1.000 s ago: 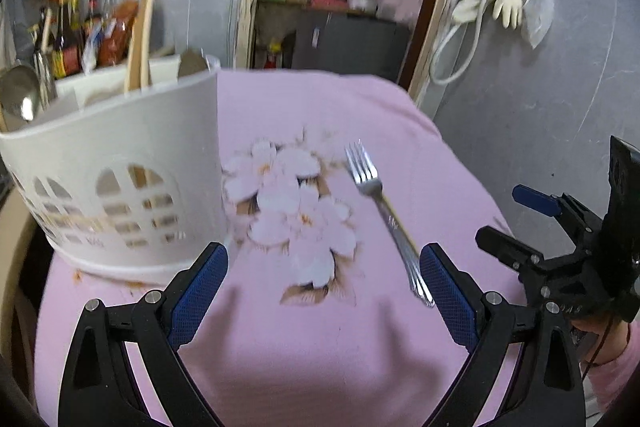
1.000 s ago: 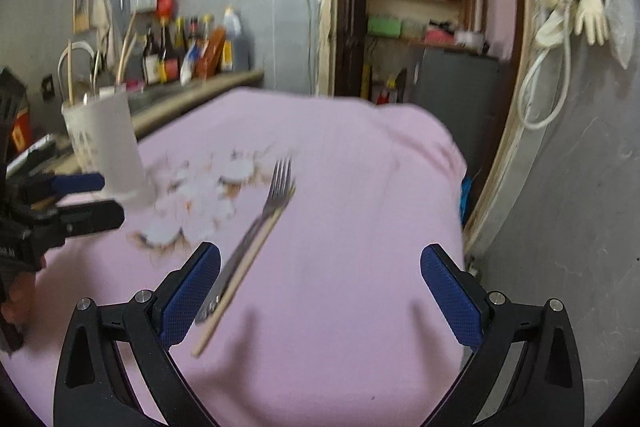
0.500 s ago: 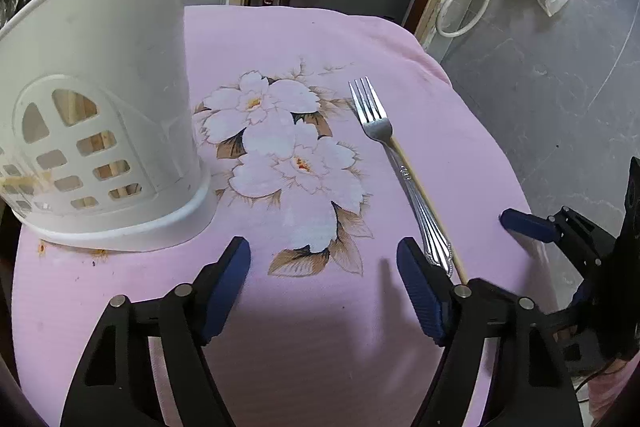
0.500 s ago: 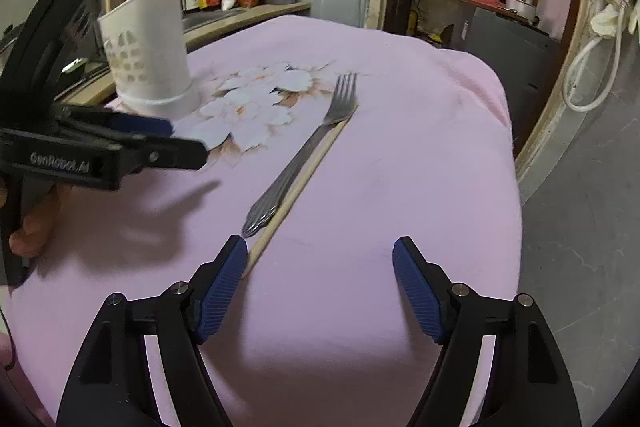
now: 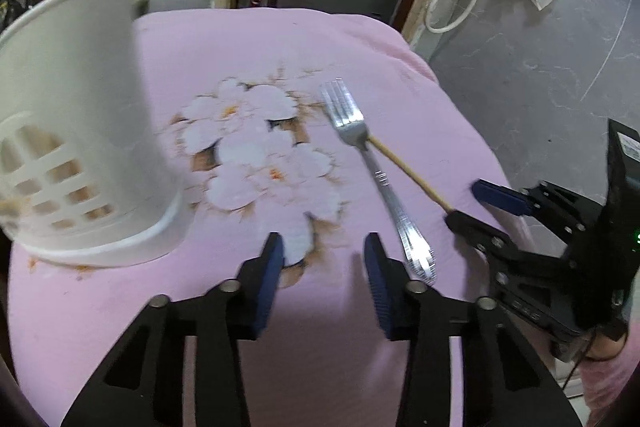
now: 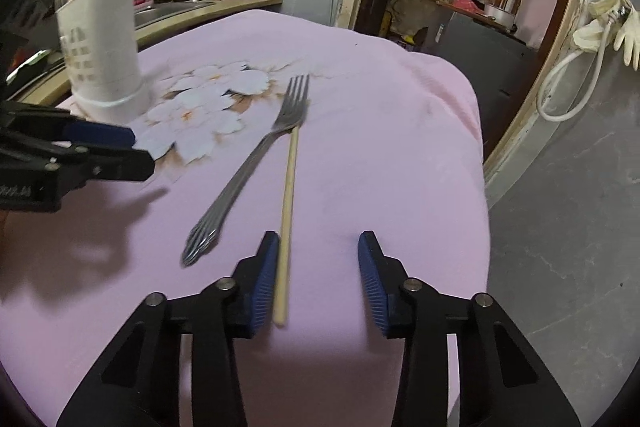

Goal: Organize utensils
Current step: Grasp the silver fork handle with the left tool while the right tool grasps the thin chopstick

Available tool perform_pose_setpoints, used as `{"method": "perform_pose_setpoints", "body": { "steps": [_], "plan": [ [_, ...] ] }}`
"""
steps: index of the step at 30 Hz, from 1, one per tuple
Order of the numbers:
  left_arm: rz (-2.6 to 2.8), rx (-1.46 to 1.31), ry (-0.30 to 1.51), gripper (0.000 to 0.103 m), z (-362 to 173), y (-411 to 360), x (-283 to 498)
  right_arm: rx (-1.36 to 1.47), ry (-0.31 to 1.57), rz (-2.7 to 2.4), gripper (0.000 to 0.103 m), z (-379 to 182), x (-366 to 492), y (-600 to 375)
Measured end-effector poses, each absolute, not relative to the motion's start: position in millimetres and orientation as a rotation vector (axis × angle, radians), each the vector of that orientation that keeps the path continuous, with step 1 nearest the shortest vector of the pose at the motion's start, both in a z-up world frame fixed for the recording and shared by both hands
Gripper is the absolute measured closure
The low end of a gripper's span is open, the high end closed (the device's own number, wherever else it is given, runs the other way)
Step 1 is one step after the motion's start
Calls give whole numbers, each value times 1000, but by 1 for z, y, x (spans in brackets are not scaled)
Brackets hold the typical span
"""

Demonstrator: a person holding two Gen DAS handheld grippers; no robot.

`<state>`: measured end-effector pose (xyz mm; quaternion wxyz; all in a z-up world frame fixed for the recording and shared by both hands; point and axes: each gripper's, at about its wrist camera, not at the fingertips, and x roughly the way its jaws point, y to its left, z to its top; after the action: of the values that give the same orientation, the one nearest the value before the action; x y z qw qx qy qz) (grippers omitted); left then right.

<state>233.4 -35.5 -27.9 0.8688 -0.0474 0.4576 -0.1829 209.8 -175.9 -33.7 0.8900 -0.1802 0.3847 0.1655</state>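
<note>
Two utensils left out on the pink-clothed table (image 6: 400, 155) — fork (image 6: 256, 155) and wooden chopstick (image 6: 289, 203), side by side, near the white holder (image 5: 80, 131) already stocked with others. Left gripper (image 5: 323, 269) and right gripper (image 6: 316, 277): fingers apart, empty — right's straddle the chopstick's near end, nothing yet lifted.
</note>
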Motion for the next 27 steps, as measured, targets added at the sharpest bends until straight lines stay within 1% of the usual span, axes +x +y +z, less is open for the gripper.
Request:
{"method": "perform_pose_setpoints", "body": {
  "steps": [1, 3, 8, 10, 15, 22, 27],
  "plan": [
    [-401, -108, 970, 73, -29, -39, 238, -375, 800, 340, 72, -33, 215, -178],
    [-433, -136, 999, 75, -32, -46, 248, -366, 799, 339, 81, -32, 223, -182],
    [-477, -190, 1045, 76, -32, -61, 276, -312, 804, 364, 90, -30, 234, -191],
    [-467, -186, 1057, 79, -32, -67, 289, -308, 796, 356, 94, -29, 234, -192],
    [-416, -178, 1108, 96, -33, -75, 310, -291, 798, 335, 97, -28, 232, -198],
    [-378, -182, 1136, 98, -30, -62, 301, -235, 847, 331, 98, -26, 220, -212],
    [-364, -163, 1143, 99, -26, -41, 273, -267, 890, 374, 95, -24, 224, -202]
  ]
}}
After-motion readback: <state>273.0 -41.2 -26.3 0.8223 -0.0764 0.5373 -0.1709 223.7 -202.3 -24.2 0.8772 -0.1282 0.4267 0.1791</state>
